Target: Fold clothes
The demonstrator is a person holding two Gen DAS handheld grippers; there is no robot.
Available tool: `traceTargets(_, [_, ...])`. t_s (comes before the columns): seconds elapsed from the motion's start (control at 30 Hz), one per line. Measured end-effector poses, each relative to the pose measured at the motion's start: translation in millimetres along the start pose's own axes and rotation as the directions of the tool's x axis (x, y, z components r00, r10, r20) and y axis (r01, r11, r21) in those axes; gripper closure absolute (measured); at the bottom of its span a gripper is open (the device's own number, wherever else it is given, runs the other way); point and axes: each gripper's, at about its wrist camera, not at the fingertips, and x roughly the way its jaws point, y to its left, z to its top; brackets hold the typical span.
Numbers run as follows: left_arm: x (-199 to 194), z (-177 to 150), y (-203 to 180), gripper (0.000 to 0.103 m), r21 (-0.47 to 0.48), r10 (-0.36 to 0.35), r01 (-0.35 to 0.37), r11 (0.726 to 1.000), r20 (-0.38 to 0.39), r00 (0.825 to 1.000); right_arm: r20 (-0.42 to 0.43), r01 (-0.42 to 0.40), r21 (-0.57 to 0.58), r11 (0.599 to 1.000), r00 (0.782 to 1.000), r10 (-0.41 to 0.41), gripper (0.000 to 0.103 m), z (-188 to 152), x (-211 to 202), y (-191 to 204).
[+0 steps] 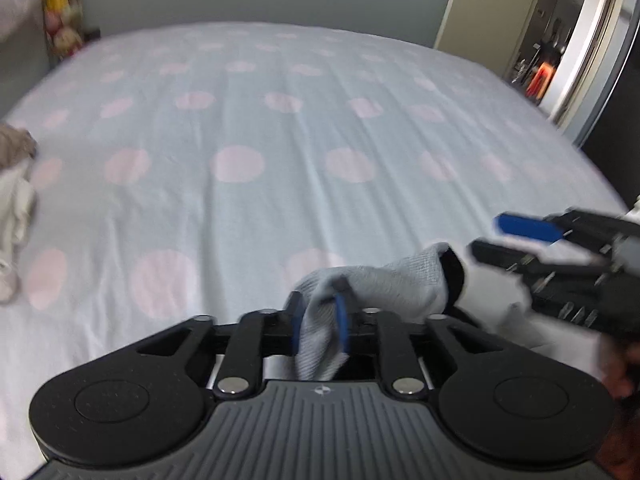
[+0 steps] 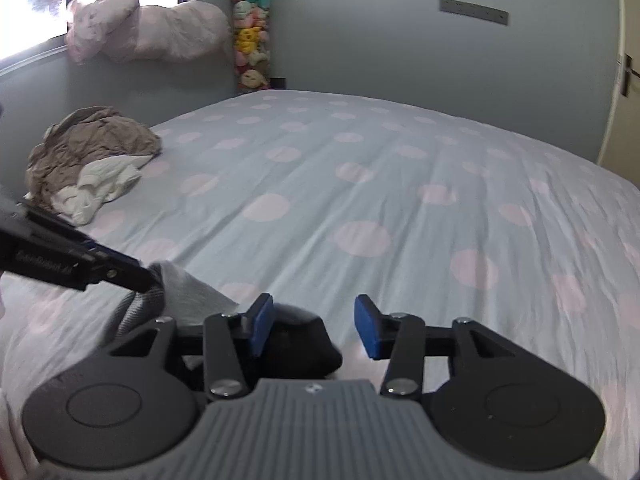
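**Grey sock pinched in the left gripper, right gripper released beside it**

The grey sock [image 1: 372, 284] hangs above the near edge of the bed, its light knitted body bunched between the blue pads of the left gripper [image 1: 320, 320], which is clenched on it; a dark band at the sock's far end [image 1: 454, 276] points toward the right gripper [image 1: 496, 236], which comes in from the right side of the left wrist view with its fingers apart and nothing between them. In the right wrist view the same sock [image 2: 188, 296] trails from the tip of the left gripper [image 2: 148, 276] down toward the camera, and its dark part [image 2: 304, 344] lies just by the right gripper's left blue pad [image 2: 262, 324]; the right gripper [image 2: 314, 326] stands released, its jaws spread with bare sheet showing between them. The bed [image 2: 360, 184] carries a pale blue sheet with pink dots, lightly creased; near its left edge sits a crumpled heap of clothes, a brown garment [image 2: 92, 140] on top of a white one [image 2: 104, 186], well apart from the sock; behind, against the grey wall, rest a pink pillow [image 2: 148, 32] by the window and a tall column of stuffed toys [image 2: 252, 36]; an open door [image 1: 480, 4] shows at the right of the left wrist view.
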Motion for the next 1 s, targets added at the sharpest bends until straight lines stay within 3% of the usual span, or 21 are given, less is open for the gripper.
traceTargets(0.07, [-1, -7, 0, 0.059, 0.008, 0.03, -0.03, 1.0, 0.015, 0.999, -0.023, 0.027, 0.065, 0.998, 0.999, -0.026, 0.054, -7, 6, -17])
traceTargets(0.1, [-1, -10, -1, 0.058, 0.008, 0.013, -0.014, 1.0, 0.01, 1.0, -0.045, 0.026, 0.105, 0.994, 0.999, -0.022, 0.054, -12, 9, -24])
traceTargets(0.27, [-1, -15, -18, 0.052, 0.02, -0.112, 0.112, 0.993, -0.042, 0.993, -0.15, -0.079, 0.298, 0.951, 0.98, 0.128, 0.047, -32, 19, -43])
traceTargets(0.4, [6, -20, -42, 0.051, 0.083, -0.141, 0.149, 0.985, -0.097, 0.985, -0.191, -0.14, 0.33, 0.934, 0.959, 0.211, 0.047, -40, 19, -34])
traceTargets(0.57, [22, -35, -59, 0.051, 0.135, -0.073, 0.099, 0.986, -0.185, 0.98, -0.254, -0.112, 0.294, 0.949, 0.948, 0.191, 0.048, -48, 20, -22])
traceTargets(0.63, [23, -39, -61, 0.05, 0.133, -0.085, 0.113, 0.985, -0.201, 0.976, -0.271, -0.119, 0.3, 0.947, 0.941, 0.204, 0.055, -52, 21, -22])
traceTargets(0.77, [27, -46, -65, 0.05, 0.144, -0.074, 0.109, 0.984, -0.232, 0.97, -0.281, -0.133, 0.28, 0.951, 0.936, 0.214, 0.08, -53, 21, -17])
traceTargets(0.8, [29, -45, -64, 0.057, 0.134, -0.068, 0.102, 0.986, -0.242, 0.968, -0.278, -0.131, 0.277, 0.952, 0.937, 0.21, 0.089, -53, 21, -16])
traceTargets(0.83, [29, -44, -61, 0.063, 0.115, -0.066, 0.097, 0.989, -0.245, 0.967, -0.275, -0.129, 0.274, 0.953, 0.939, 0.206, 0.091, -53, 20, -16])
traceTargets(0.9, [25, -39, -53, 0.08, 0.066, -0.072, 0.091, 0.994, -0.238, 0.969, -0.252, -0.119, 0.293, 0.949, 0.947, 0.197, 0.093, -52, 16, -21])
traceTargets(1.0, [10, -30, -32, 0.093, -0.041, -0.127, 0.121, 0.992, -0.196, 0.972, -0.206, -0.103, 0.343, 0.934, 0.962, 0.182, 0.094, -50, 8, -32])
